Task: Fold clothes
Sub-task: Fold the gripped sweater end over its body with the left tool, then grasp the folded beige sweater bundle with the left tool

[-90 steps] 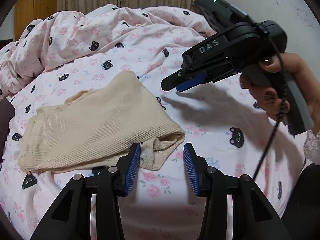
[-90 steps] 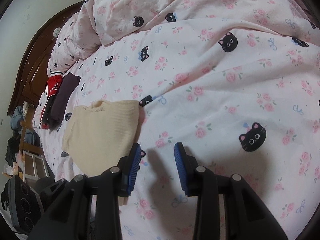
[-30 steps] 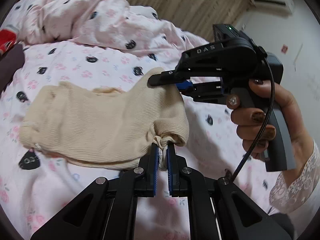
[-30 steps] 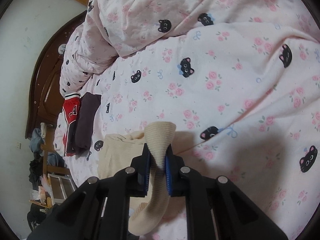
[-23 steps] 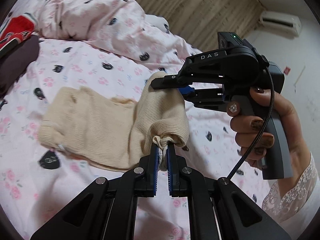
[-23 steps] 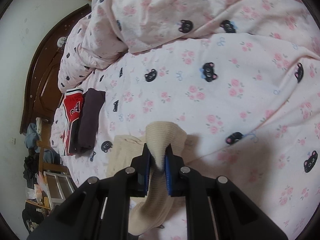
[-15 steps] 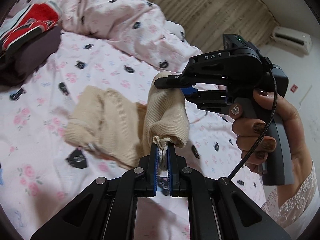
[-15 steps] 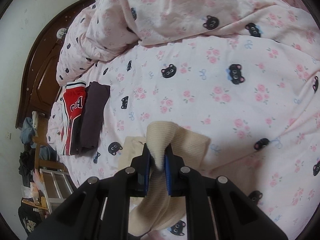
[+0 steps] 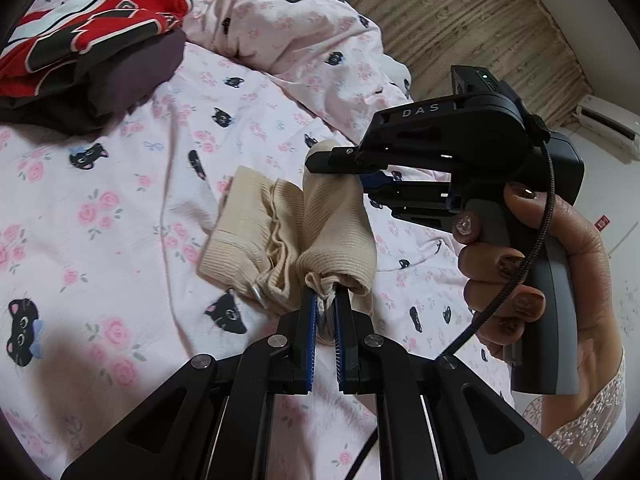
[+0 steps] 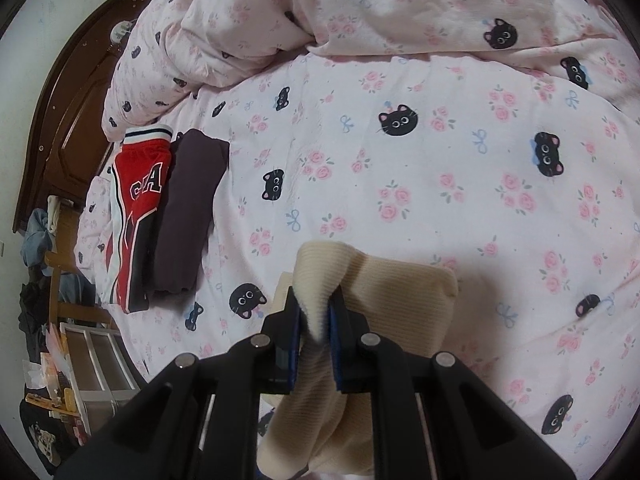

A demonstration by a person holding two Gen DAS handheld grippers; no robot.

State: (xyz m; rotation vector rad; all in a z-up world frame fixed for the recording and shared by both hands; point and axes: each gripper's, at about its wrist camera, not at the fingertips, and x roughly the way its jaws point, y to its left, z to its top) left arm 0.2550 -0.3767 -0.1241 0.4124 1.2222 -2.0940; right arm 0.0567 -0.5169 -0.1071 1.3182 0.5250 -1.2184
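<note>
A cream ribbed knit garment (image 9: pixel 328 224) hangs bunched between both grippers above the pink cat-print bed. My left gripper (image 9: pixel 324 304) is shut on its near corner, and a lower fold (image 9: pixel 236 236) droops onto the sheet. My right gripper (image 9: pixel 332 160), held by a person's hand (image 9: pixel 532 264), pinches the far corner. In the right wrist view the right gripper (image 10: pixel 314 312) is shut on a raised ridge of the cream garment (image 10: pixel 400 296), the rest sagging below the fingers.
Folded red jersey (image 10: pixel 136 208) and dark purple garment (image 10: pixel 186 212) lie side by side at the bed's left; both show in the left wrist view, jersey (image 9: pixel 92 28). A rumpled duvet (image 10: pixel 320 12) fills the far side. Dark wooden headboard (image 10: pixel 56 128) and floor clutter (image 10: pixel 60 360) at the left.
Both grippers closed on the cream garment's right-hand corners, lifted them and carried them toward the folded pile. The garment has gone from flat to bunched, doubled over itself.
</note>
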